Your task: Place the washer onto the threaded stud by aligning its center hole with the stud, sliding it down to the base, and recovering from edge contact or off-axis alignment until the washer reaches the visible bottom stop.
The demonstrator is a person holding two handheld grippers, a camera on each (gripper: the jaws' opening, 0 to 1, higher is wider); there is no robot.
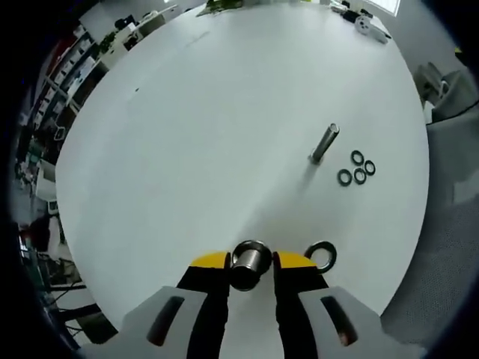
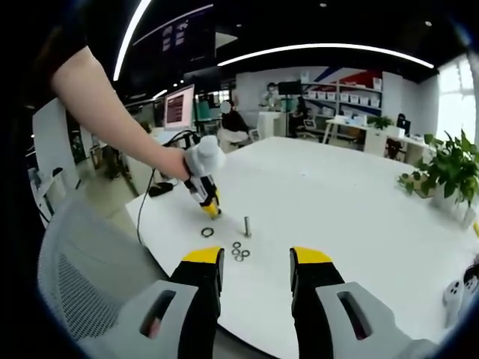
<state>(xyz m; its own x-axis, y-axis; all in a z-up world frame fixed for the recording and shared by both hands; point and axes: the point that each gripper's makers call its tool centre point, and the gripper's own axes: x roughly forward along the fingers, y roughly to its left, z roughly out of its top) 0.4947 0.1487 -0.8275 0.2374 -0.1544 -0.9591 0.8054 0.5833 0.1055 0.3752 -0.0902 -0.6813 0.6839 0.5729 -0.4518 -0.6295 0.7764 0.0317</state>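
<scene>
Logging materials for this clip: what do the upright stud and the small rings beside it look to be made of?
The stud looks like bare metal: grey, with a bright sheen along its shaft. The four small rings are dark and matte, perhaps blackened steel or rubber; the views leave that open.

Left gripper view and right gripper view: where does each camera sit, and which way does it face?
Left gripper view: rides the left gripper, looking steeply down onto the white table; its jaws grip a metal cylinder, with a washer beside them.
Right gripper view: rides the open right gripper, held off the table edge, looking level across the room; the person's arm shows.
Shared: the upright stud and the washer cluster.
</scene>
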